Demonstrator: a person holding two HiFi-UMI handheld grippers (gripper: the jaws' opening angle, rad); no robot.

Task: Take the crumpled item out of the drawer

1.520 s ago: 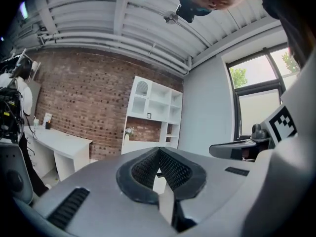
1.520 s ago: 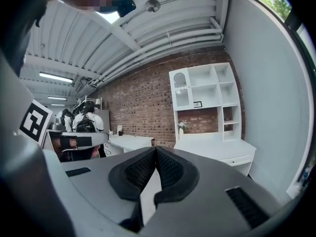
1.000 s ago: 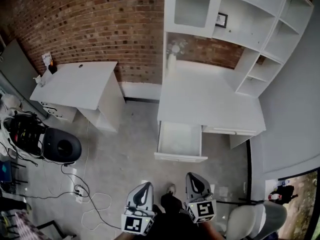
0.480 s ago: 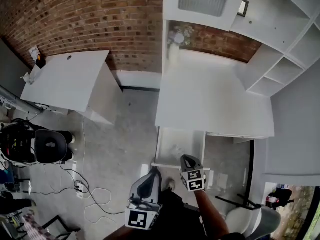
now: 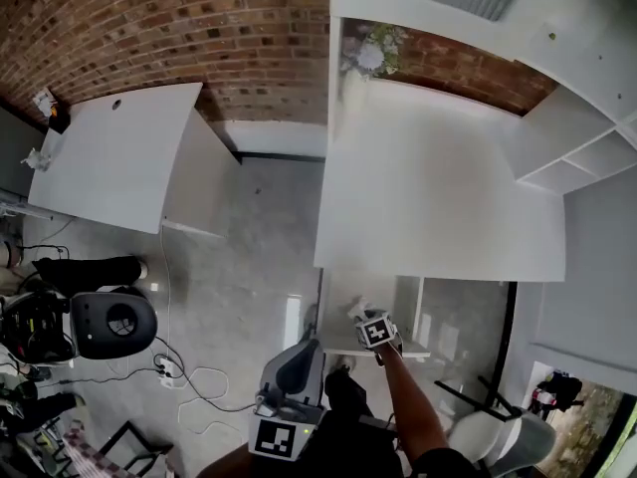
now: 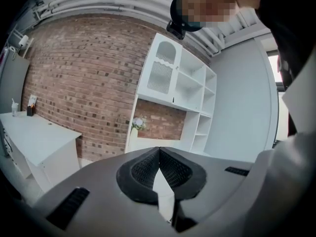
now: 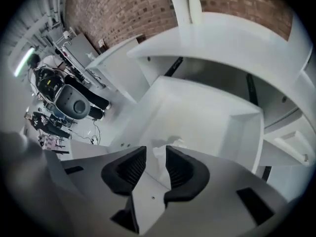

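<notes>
The white drawer (image 5: 413, 353) stands pulled out under the white desk (image 5: 438, 197). A small crumpled white item (image 5: 356, 310) lies on its floor near the front. My right gripper (image 5: 366, 319) reaches down into the drawer right at that item. In the right gripper view its jaws are opening, and the crumpled item (image 7: 165, 143) shows in the gap just past the right gripper (image 7: 156, 151) tips; the pads do not press on it. My left gripper (image 5: 291, 371) hangs low by my body. In the left gripper view, the left gripper (image 6: 158, 151) is shut and empty.
A vase of flowers (image 5: 363, 63) stands at the desk's back left by the brick wall. White shelves (image 5: 587, 137) rise at the right. A second white table (image 5: 109, 152) stands left. On the floor are a black bin (image 5: 114, 325), cables (image 5: 189, 386) and a chair (image 5: 488, 436).
My right gripper has travelled forward from beside my body into the open drawer, up to the crumpled item. The view has closed in on the desk. The left gripper stays low.
</notes>
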